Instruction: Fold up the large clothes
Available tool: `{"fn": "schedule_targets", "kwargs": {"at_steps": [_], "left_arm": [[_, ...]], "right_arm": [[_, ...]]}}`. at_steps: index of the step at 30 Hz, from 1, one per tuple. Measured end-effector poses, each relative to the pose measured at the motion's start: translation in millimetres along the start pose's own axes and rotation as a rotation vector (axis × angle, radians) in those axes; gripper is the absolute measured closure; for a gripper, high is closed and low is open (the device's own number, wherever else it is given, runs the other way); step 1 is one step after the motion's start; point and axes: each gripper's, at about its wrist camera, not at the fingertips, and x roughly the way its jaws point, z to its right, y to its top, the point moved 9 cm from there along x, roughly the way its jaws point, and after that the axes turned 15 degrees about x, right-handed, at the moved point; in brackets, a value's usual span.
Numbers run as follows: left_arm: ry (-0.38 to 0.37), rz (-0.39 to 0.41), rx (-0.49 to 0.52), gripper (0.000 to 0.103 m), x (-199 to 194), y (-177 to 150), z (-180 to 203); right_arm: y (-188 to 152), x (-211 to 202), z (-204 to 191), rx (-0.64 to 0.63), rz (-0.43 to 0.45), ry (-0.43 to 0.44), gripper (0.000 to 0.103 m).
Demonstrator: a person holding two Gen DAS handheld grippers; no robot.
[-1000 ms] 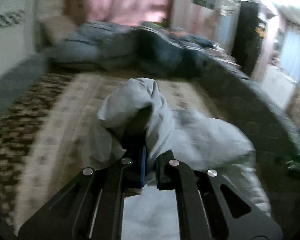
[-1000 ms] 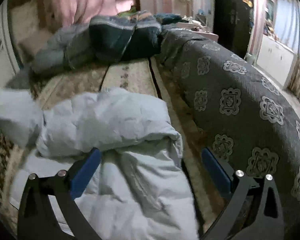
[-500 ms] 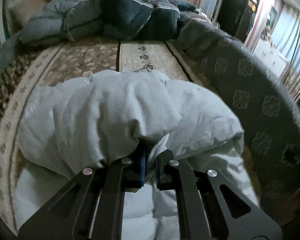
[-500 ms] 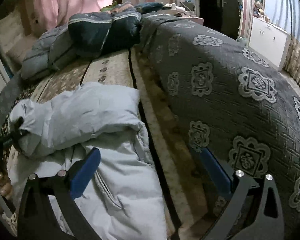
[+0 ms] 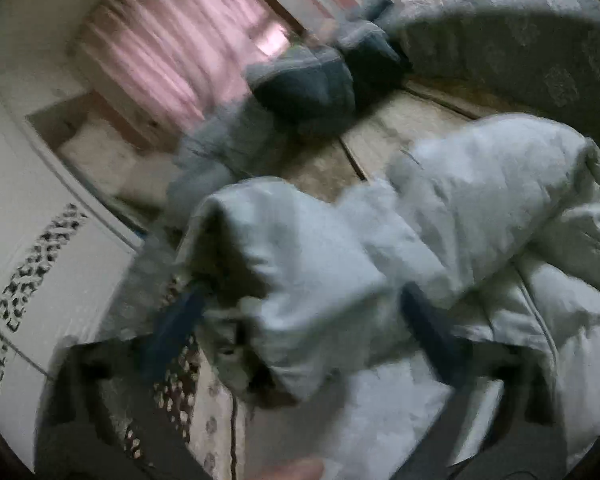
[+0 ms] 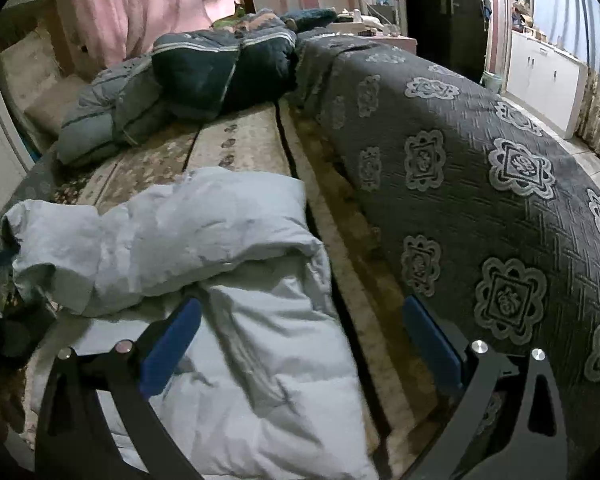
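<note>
I've just let my left gripper spring wide, dropping the sleeve across the pale padded jacket beside the grey sofa back. My right gripper (open, empty) should take the hem next.

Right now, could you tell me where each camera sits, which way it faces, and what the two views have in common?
Left wrist: on the left gripper, tilted, looking past its open jaws at the folded sleeve of the pale blue padded jacket; a fingertip shows at the bottom edge.
Right wrist: on the right gripper, jaws open, looking down the sofa over the jacket towards the grey patterned cover; a dark shape at the left edge cannot be identified.
Shared: the jacket, dark quilts, pink curtain.
</note>
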Motion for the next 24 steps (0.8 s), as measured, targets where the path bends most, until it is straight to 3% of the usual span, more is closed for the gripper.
{"fn": "schedule_targets", "kwargs": {"at_steps": [2,8,11,17,24], "left_arm": [[-0.002,0.01,-0.046,0.003,-5,-4,-9],[-0.237,0.083,-0.403,0.003,-21,-15,-43],[-0.279,0.078,-0.497,0.003,-16,-26,-62],[-0.179,-0.021,-0.521,0.003,22,-78,-100],[-0.17,-0.16,-0.537,0.003,76,-149,-120]], "right_arm": [[-2,-6,-7,-0.007,0.006,0.015,0.002],[-11,-18,-18,-0.034,0.009,0.036,0.002],[-13,-19,-14,-0.041,0.007,0.031,0.002],[-9,-17,-12,0.016,0.027,0.039,0.002],[-50,42,-80,0.016,-0.172,0.133,0.002]]}}
